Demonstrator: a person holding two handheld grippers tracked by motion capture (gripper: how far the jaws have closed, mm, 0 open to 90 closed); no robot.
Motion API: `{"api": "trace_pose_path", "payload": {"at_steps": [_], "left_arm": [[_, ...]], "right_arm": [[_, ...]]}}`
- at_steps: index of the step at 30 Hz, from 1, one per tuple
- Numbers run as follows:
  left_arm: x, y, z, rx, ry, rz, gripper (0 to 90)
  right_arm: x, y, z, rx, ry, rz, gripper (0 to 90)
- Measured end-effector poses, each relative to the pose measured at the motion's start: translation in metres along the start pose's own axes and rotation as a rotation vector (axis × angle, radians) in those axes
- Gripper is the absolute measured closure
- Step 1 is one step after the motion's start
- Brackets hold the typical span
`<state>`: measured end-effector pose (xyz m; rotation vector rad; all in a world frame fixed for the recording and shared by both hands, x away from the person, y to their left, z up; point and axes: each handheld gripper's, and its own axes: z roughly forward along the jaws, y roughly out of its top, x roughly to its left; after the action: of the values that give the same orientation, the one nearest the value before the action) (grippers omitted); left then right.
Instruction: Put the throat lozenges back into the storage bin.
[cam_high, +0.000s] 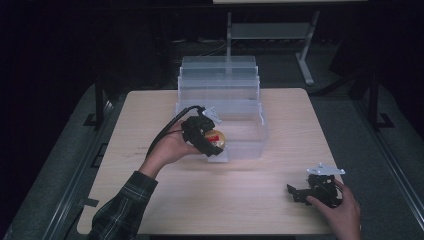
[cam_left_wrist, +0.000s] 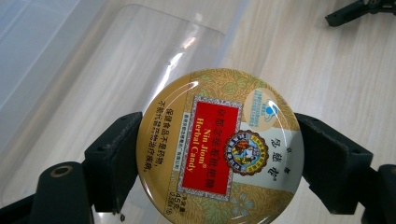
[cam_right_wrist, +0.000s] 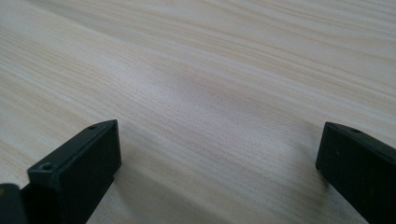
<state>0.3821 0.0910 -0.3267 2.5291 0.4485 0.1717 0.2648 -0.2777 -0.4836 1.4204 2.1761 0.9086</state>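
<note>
One round gold herbal-candy tin (cam_left_wrist: 219, 149) clamped in left gripper (cam_high: 207, 137) above one clear plastic bin (cam_high: 250, 135); right gripper (cam_high: 320, 190) wide open, empty

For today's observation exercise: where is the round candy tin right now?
In the high view the candy tin sits left of centre, clamped in the left gripper at the front edge of the clear plastic bin.

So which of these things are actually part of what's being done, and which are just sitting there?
In use:
- round candy tin, clamped in the left tongs
- clear plastic bin, which the tin is held beside, at its front edge

Just there:
- right tongs, open and holding nothing, resting low over the table
- metal stand behind the table
</note>
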Motion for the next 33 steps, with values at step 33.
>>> {"api": "trace_pose_path", "payload": {"at_steps": [33], "left_arm": [[0.057, -0.029, -0.008, 0.035, 0.097, -0.131, 19.8]], "right_arm": [[0.0, 0.0, 0.0, 0.0, -0.001, 0.001, 0.0]]}}
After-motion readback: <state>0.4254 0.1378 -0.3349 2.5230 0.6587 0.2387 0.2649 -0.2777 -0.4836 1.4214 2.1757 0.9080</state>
